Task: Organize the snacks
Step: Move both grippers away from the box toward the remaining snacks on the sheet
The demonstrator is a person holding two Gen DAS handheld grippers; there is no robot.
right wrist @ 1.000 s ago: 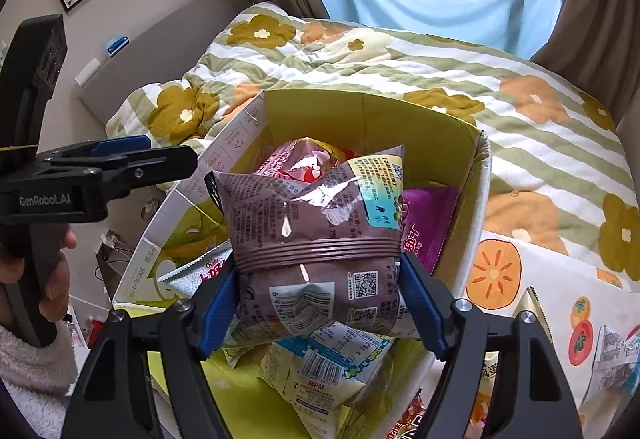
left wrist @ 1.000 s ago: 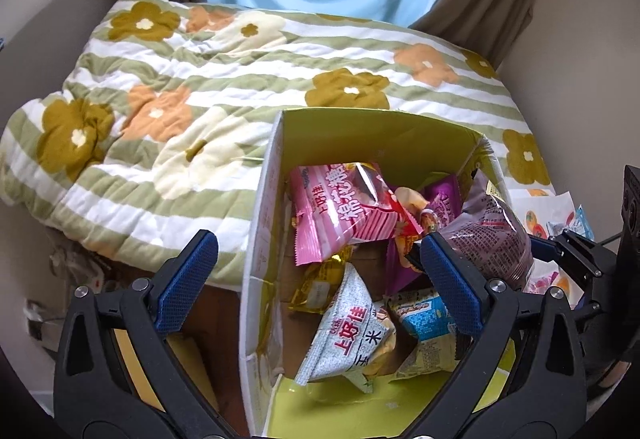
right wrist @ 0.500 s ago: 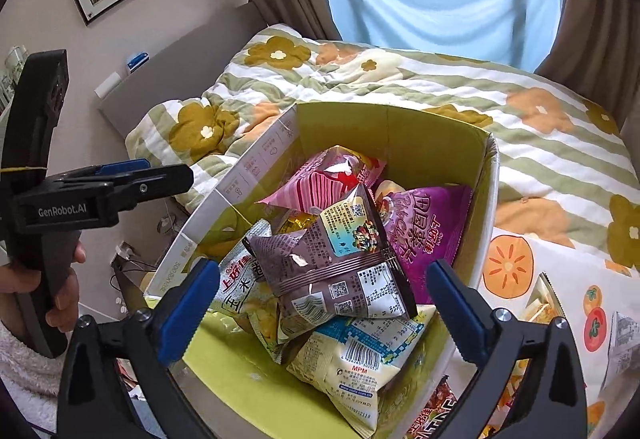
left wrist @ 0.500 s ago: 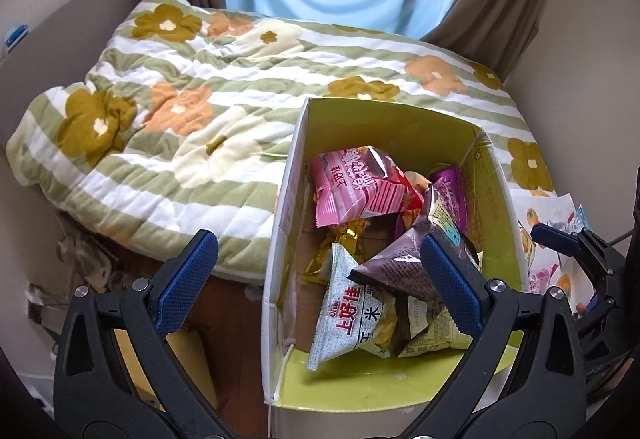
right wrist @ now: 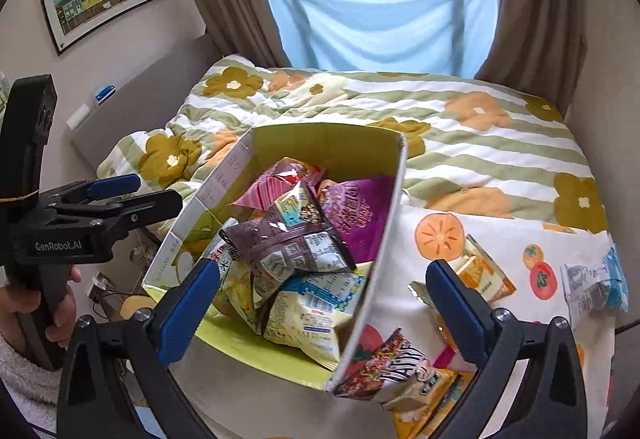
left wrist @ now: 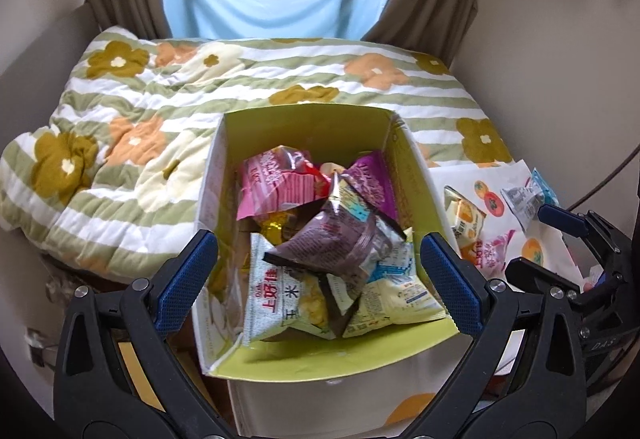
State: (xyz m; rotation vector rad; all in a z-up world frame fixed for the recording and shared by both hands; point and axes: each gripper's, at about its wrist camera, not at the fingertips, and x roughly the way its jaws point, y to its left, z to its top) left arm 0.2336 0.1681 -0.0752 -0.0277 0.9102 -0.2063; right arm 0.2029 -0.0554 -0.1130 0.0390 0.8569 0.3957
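An open cardboard box point(left wrist: 412, 167) with a green inside point(right wrist: 280, 141) holds several snack bags. A brown bag point(left wrist: 336, 243) point(right wrist: 280, 243) lies on top of them, over a white corn-snack bag point(left wrist: 280, 303) and a pale yellow bag point(right wrist: 316, 315). A pink bag point(left wrist: 276, 187) and a purple bag point(right wrist: 356, 211) lie behind. My left gripper point(left wrist: 320, 275) is open and empty above the box's near end. My right gripper point(right wrist: 324, 307) is open and empty above the box's right wall. Loose snack bags point(right wrist: 404, 371) point(right wrist: 592, 287) lie on the fruit-print cloth point(right wrist: 500, 239) to the right of the box.
A bed with a flowered striped quilt point(left wrist: 160, 127) fills the space behind and left of the box. Brown curtains and a blue cloth hang at the window point(right wrist: 380, 11). The left gripper's body point(right wrist: 72, 235) and the hand holding it show in the right wrist view.
My right gripper opened and let go of the brown bag, which now lies on the pile in the box. Both grippers have pulled back and up from the box.
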